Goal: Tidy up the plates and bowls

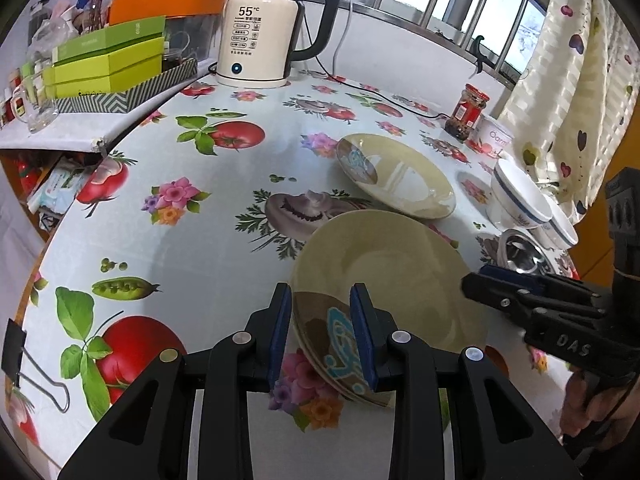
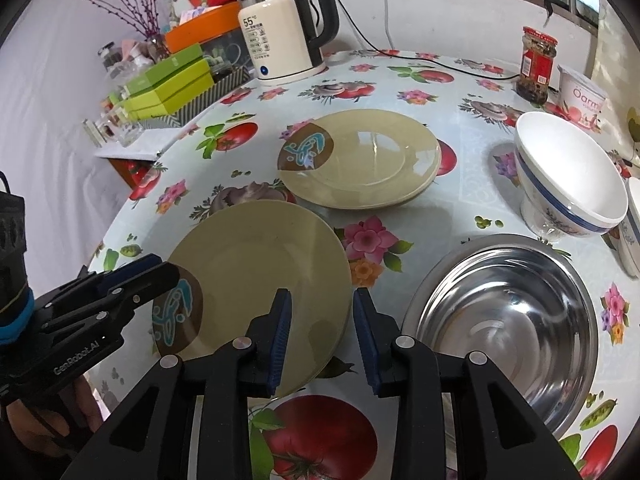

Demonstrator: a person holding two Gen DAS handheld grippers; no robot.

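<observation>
2 labels: GenRobot.AI left hand-held gripper (image 1: pixel 321 304) clamps plate (image 1: pixel 392 268); DAS right hand-held gripper (image 2: pixel 320 306) narrow.

Readable text: kettle (image 1: pixel 260 32) display shows "55°C"; yogurt cup (image 2: pixel 582 98) reads "Oarm…", cut off; left hand-held gripper (image 2: pixel 132 280) body marked "GenRobot.AI"; right hand-held gripper (image 1: pixel 480 280) body marked "DAS". Jar label and kettle buttons illegible.

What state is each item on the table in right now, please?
Near plate: tilted, rim clamped by left tongs.
Right tongs: open over that plate's edge.
Far plate: flat on tablecloth.
Steel bowl: upright, empty.
White bowl: upright, empty.
Kettle: lid shut, display lit.
Jar: capped.
</observation>
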